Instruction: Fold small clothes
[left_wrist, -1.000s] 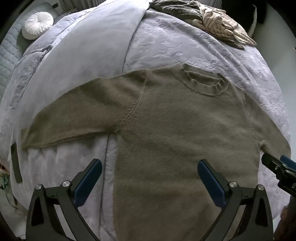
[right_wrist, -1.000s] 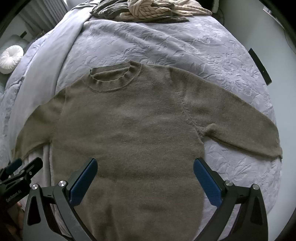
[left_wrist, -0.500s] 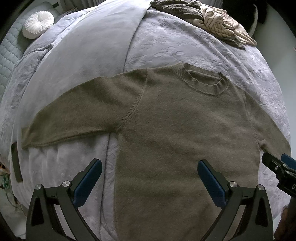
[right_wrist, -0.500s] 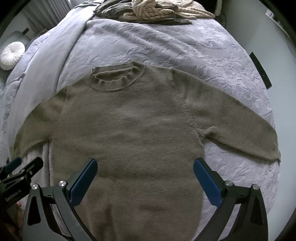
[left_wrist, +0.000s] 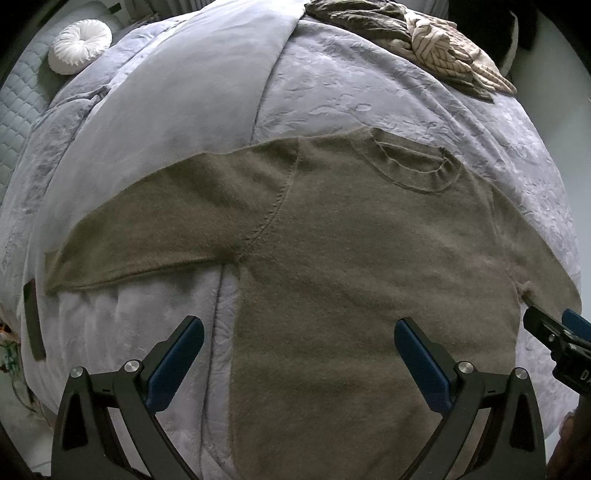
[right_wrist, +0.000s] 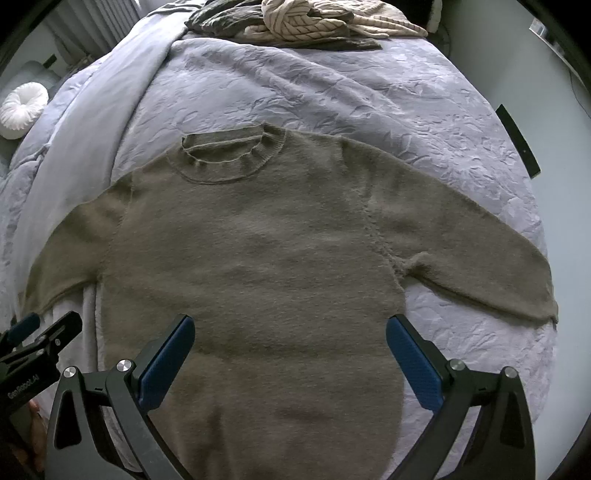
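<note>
Two grippers hang over the near hem of an olive sweater (left_wrist: 351, 266) spread flat, front up, on a lavender bedspread (left_wrist: 388, 96), sleeves out to both sides. Bare quilt lies ahead of the collar (right_wrist: 232, 158) up to a heap of striped and dark clothes (right_wrist: 306, 22) at the far edge, and more open cover runs beyond each cuff.

Only the left wrist view shows the whole left sleeve (left_wrist: 155, 225), ending near the bed's side edge, with a white round cushion (left_wrist: 79, 46) far ahead to the left. Only the right wrist view shows the right sleeve (right_wrist: 472, 254) to its cuff, close to the opposite edge, where a pale floor begins.

Below the left gripper (left_wrist: 299, 354), jaws spread wide and empty, lies the sweater's left side edge, one blue pad over quilt, the other over knit. Wide apart too and holding nothing, the right gripper (right_wrist: 290, 349) straddles the lower body, its right pad just beside the sweater's right side edge. Each gripper shows at the margin of the other's view.
</note>
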